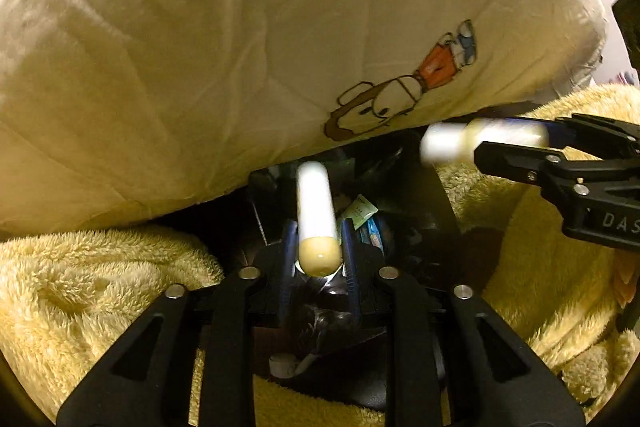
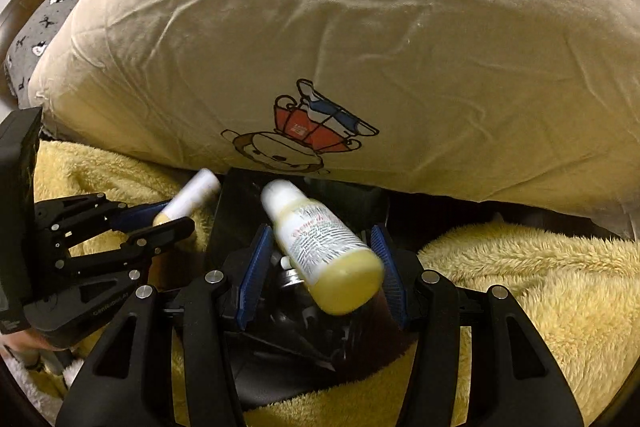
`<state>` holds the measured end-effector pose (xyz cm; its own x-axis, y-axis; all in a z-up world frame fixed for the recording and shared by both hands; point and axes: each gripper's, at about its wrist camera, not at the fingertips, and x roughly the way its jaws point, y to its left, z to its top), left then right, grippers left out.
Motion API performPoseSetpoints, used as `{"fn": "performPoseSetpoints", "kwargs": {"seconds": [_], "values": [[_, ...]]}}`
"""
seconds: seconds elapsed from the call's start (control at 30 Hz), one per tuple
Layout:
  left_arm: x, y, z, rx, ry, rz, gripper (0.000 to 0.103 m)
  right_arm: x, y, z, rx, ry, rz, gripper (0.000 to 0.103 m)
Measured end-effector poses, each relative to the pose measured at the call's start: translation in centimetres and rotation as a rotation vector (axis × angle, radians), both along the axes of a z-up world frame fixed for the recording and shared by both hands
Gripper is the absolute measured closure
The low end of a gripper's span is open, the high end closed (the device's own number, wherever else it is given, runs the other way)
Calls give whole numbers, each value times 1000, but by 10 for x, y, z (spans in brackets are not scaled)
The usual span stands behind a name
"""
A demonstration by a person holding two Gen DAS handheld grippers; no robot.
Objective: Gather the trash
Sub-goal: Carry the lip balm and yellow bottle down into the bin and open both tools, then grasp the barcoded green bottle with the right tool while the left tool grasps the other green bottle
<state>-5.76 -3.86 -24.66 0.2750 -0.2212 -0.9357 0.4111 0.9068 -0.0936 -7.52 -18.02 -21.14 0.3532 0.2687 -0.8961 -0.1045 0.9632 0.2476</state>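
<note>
While I hold one little bottle in each hand, both hang over the black trash bag [image 1: 404, 171] that sits open in the fluffy yellow blanket [image 1: 100, 279], under the big cream pillow [image 1: 200, 47]. My left tongs [image 1: 318, 243] are pinched shut on the slim bottle [image 1: 316, 215], gripping it near its yellow bottom with the white cap pointing away from me. My right tongs [image 2: 320, 267] look apart, and the fat bottle [image 2: 324, 251] lies slanted between the blue pads [image 2: 252, 267]; it looks blurry, and I cannot tell if a pad touches it. I think both bottles are light, hard plastic, smooth and a bit slippery. The round sides could roll or slide, so I think the middle of the body is the best place to hold, not the cap. Some small wrappers [image 1: 360, 213] already lie in the bag.
</note>
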Motion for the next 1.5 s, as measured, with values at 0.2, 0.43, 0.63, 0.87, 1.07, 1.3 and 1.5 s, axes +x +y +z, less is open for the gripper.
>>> {"fn": "performPoseSetpoints", "kwargs": {"seconds": [0.2,0.43,0.63,0.87,1.07,1.3,1.5], "values": [[3,-2,4,11,-15,17,59,0,-2,3,11,-9,-15,41],[5,9,38,14,-107,40,44,1,-18,38,-3,-115,-44,34],[15,22,93,1,-244,68,34,7,-30,82,-42,-253,-76,31],[46,28,147,-2,-391,93,30,33,-44,123,-81,-387,-83,30],[91,31,166,-32,-433,120,30,82,-55,155,-87,-447,-105,29],[139,25,177,-19,-466,121,25,152,-52,168,-61,-475,-100,14],[171,14,177,-2,-458,102,24,213,-37,171,-57,-473,-88,3]]}}
